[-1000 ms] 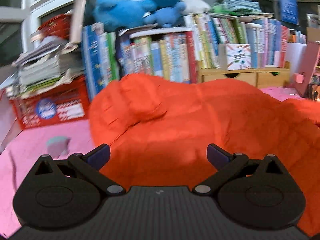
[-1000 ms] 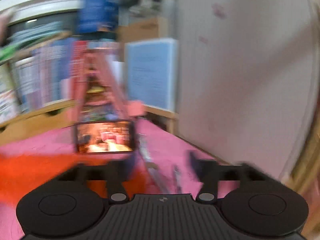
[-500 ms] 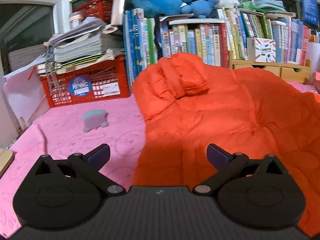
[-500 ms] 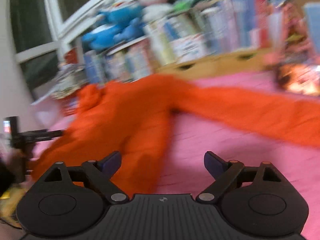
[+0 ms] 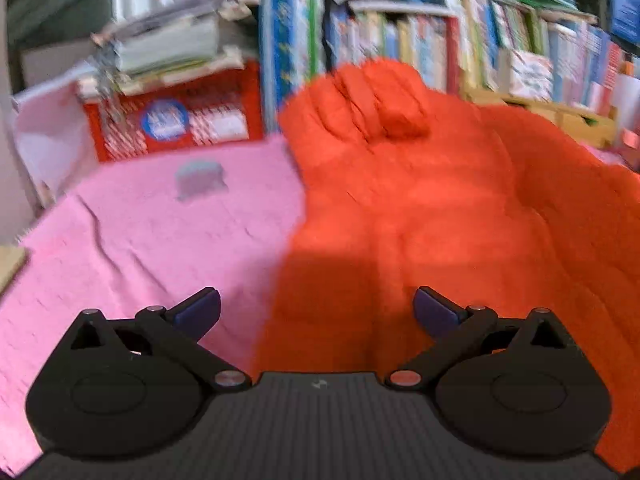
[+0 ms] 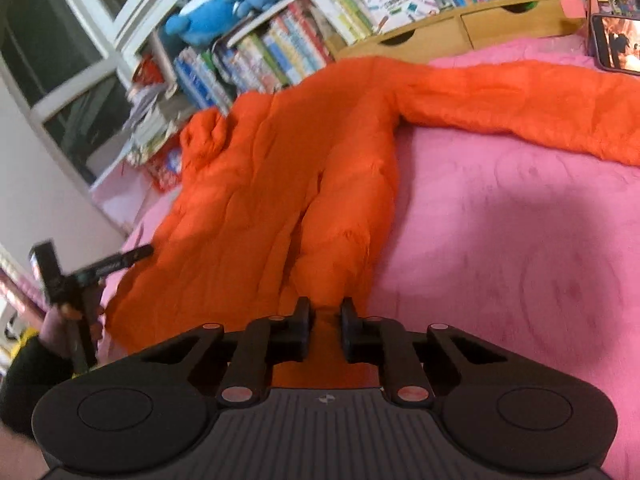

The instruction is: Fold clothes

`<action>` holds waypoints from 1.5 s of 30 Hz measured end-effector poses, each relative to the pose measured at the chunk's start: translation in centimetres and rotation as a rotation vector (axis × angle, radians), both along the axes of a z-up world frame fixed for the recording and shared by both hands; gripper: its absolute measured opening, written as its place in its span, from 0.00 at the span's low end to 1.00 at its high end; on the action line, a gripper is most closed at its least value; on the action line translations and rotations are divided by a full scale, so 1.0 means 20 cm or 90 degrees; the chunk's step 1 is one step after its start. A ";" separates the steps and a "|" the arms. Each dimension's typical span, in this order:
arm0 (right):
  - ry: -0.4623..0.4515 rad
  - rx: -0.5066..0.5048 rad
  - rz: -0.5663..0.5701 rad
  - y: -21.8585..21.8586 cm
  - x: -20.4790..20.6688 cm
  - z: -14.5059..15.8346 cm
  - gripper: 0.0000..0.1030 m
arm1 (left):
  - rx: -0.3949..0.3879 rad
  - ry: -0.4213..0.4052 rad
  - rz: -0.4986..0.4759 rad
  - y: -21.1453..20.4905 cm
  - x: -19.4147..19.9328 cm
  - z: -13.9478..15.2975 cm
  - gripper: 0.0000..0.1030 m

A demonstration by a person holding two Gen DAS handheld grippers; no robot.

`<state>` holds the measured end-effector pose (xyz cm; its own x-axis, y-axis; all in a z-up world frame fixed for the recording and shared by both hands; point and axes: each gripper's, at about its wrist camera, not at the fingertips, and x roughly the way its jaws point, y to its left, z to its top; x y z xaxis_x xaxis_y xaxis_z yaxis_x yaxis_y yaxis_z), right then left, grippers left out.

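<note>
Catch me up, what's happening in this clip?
A person with a handheld tool in each hand is folding an orange jacket spread on a pink cover. The right tool is pinching the jacket's near edge. The left tool is open above the jacket's edge, holding nothing. One sleeve lies stretched out.

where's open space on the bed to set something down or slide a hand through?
Bare pink bedcover below the outstretched sleeve, right of the jacket body. A second patch between jacket edge and red crate, holding only a small grey object. Crowded: the back edge, lined with books and a phone.
</note>
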<state>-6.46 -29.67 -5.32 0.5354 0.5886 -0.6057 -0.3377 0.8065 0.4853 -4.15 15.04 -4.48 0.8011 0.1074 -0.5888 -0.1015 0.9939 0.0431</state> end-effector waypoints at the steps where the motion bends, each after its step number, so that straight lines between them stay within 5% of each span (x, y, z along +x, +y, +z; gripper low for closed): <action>1: 0.001 -0.017 0.009 0.00 -0.03 0.01 0.16 | -0.006 0.013 -0.017 -0.02 -0.02 -0.02 1.00; 5: -0.016 -0.083 0.004 -0.01 -0.10 0.07 0.28 | 0.001 0.017 -0.020 -0.03 -0.05 -0.02 1.00; 7: -0.028 -0.091 -0.025 -0.05 -0.10 0.10 0.61 | 0.001 0.013 0.004 -0.01 -0.05 -0.01 1.00; 12: -0.046 -0.047 -0.051 -0.07 0.01 0.10 0.77 | 0.000 0.002 0.063 0.04 -0.03 0.02 1.00; 16: -0.070 -0.096 -0.059 0.01 0.15 0.05 0.77 | -0.001 -0.001 0.073 0.05 -0.04 0.01 1.00; 20: -0.073 -0.080 -0.054 0.07 0.24 0.00 0.78 | -0.005 0.014 0.054 0.02 -0.04 -0.02 1.00; 21: -0.071 -0.076 -0.051 0.09 0.26 -0.01 0.73 | -0.021 0.023 0.039 0.02 -0.03 -0.02 0.95; 22: -0.074 -0.081 -0.050 0.11 0.27 -0.02 0.56 | -0.040 0.031 0.023 0.02 -0.03 -0.03 0.92; 23: -0.084 -0.101 -0.054 0.14 0.27 -0.03 0.50 | -0.067 0.040 0.003 0.02 -0.03 -0.03 0.83; 25: -0.097 -0.132 -0.058 0.19 0.27 -0.03 0.26 | -0.087 0.046 -0.017 0.02 -0.04 -0.02 0.82; 31: -0.086 -0.142 -0.049 0.18 0.13 0.03 0.12 | -0.090 0.075 -0.071 -0.02 -0.13 -0.01 0.82; 38: -0.112 -0.258 -0.042 0.11 0.01 0.20 0.18 | -0.080 0.019 -0.058 0.00 -0.18 0.09 0.89; 40: -0.149 -0.258 -0.039 0.19 0.10 0.25 0.40 | -0.080 -0.006 -0.040 0.03 -0.16 0.13 0.95; 45: -0.241 -0.258 -0.030 0.38 0.31 0.36 0.62 | -0.078 -0.071 0.005 0.09 -0.11 0.23 0.98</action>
